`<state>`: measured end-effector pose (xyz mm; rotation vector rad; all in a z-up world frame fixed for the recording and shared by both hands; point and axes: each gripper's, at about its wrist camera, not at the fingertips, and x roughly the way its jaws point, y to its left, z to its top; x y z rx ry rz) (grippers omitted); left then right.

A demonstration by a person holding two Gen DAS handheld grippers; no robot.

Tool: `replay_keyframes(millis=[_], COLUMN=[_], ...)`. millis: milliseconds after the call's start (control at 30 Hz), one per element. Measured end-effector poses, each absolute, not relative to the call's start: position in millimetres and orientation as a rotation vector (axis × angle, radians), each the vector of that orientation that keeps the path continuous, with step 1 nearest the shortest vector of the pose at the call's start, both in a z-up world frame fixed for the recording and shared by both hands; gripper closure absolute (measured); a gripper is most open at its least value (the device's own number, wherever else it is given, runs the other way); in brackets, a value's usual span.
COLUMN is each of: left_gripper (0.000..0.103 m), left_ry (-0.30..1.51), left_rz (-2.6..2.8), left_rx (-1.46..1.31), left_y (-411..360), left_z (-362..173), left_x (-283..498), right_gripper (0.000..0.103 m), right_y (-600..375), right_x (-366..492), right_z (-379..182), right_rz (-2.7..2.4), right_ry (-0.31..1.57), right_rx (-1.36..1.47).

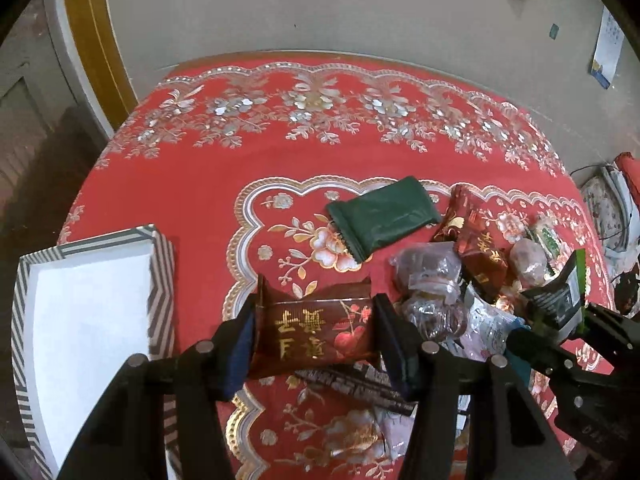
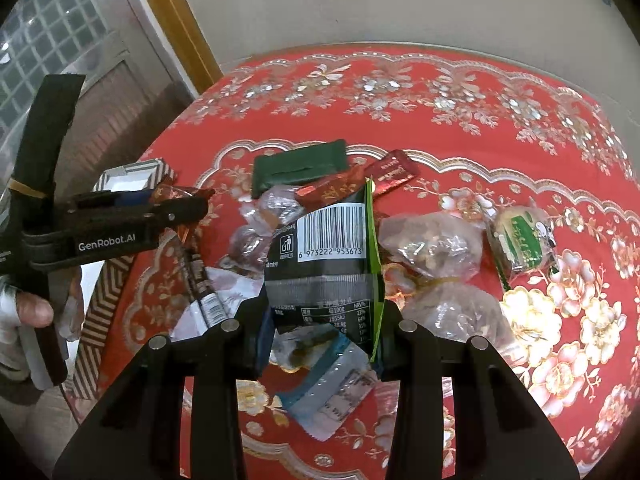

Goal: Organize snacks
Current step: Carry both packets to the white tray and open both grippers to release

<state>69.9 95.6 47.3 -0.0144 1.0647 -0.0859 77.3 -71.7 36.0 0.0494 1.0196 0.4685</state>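
Note:
My left gripper [image 1: 314, 320] is shut on a dark red snack packet [image 1: 316, 340] with gold characters, held just above the red tablecloth [image 1: 208, 168]. My right gripper [image 2: 324, 312] is shut on a black packet [image 2: 332, 240] with a barcode and a green edge, lifted over the snack pile. From the left wrist, the right gripper [image 1: 560, 320] shows at the right with that black packet [image 1: 554, 300]. From the right wrist, the left gripper [image 2: 176, 210] shows at the left with its red packet [image 2: 168, 194]. A white box with a striped rim [image 1: 160, 264] lies left of the left gripper.
A dark green packet [image 1: 384, 216], red packets [image 1: 476, 248] and clear-wrapped snacks [image 1: 432, 276] lie heaped at the table's middle. A long dark stick packet [image 1: 360, 384] lies under the left gripper. A green-labelled pastry [image 2: 524, 240] sits right of the heap. A person's hand [image 2: 36, 308] grips the left tool.

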Motion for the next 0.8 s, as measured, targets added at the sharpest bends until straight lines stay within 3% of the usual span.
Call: replay_keyframes(millis=[367, 800], left_gripper=[0.045, 0.045], left_ry=[1.02, 0.992], left_rz=[-0.046, 0.053], left_rx=[-0.014, -0.048], left_y=[105, 169], left_z=[63, 73], left_x=[52, 30], right_gripper=[0.066, 0.066], right_y=[-52, 19], right_x=[71, 65], right_z=[47, 54], right_rz=[0.515, 0.64], right_ry=[1.013, 0.996], right_rx=[0.013, -0.059])
